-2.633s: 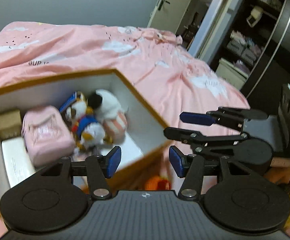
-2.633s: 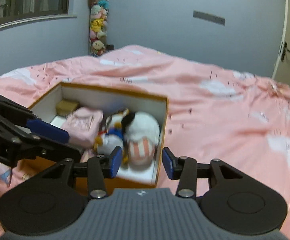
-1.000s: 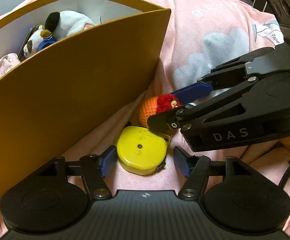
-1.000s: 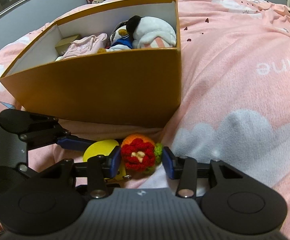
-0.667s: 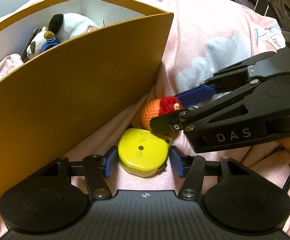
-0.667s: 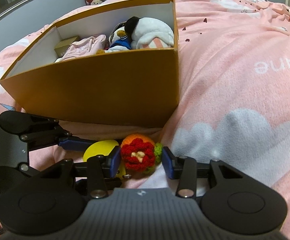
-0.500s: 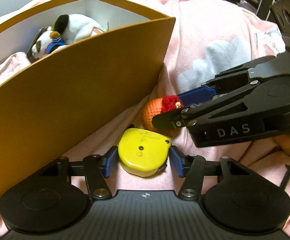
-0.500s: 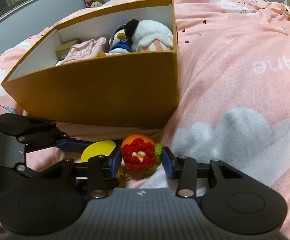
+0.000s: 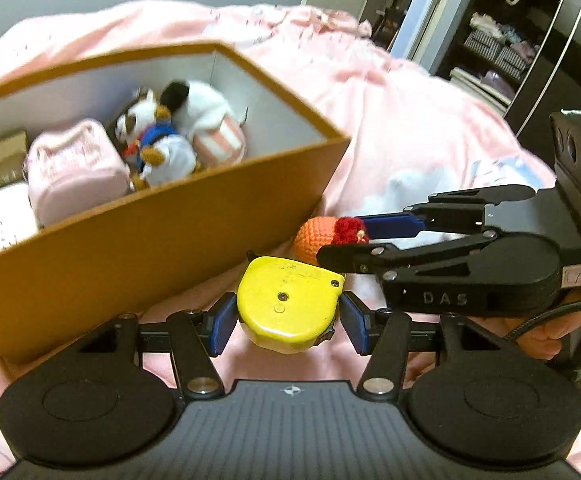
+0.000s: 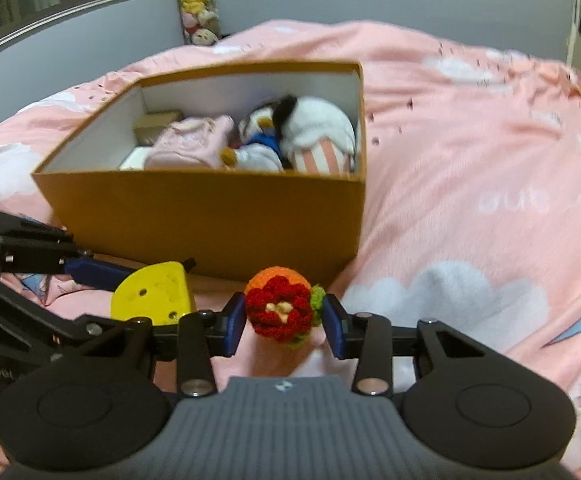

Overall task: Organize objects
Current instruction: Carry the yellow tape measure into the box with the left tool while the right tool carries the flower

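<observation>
Now left claw [image 9: 288,322] clamps tape measure [image 9: 288,302] (yellow), right claw [image 10: 284,322] crochet ball [image 10: 280,306]

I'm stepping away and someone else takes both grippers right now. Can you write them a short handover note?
Left gripper: shut on the yellow tape measure, held in front of the orange box.
Right gripper: shut on the crocheted orange-and-red toy, beside the tape measure.
Box: sits open on the pink bedspread; already inside are a pink pouch, plush toys and a small brown carton.
Done: both loose items gripped.
Left: probably carry each over the box's near wall, release inside, tape measure and toy apart from each other.
</observation>
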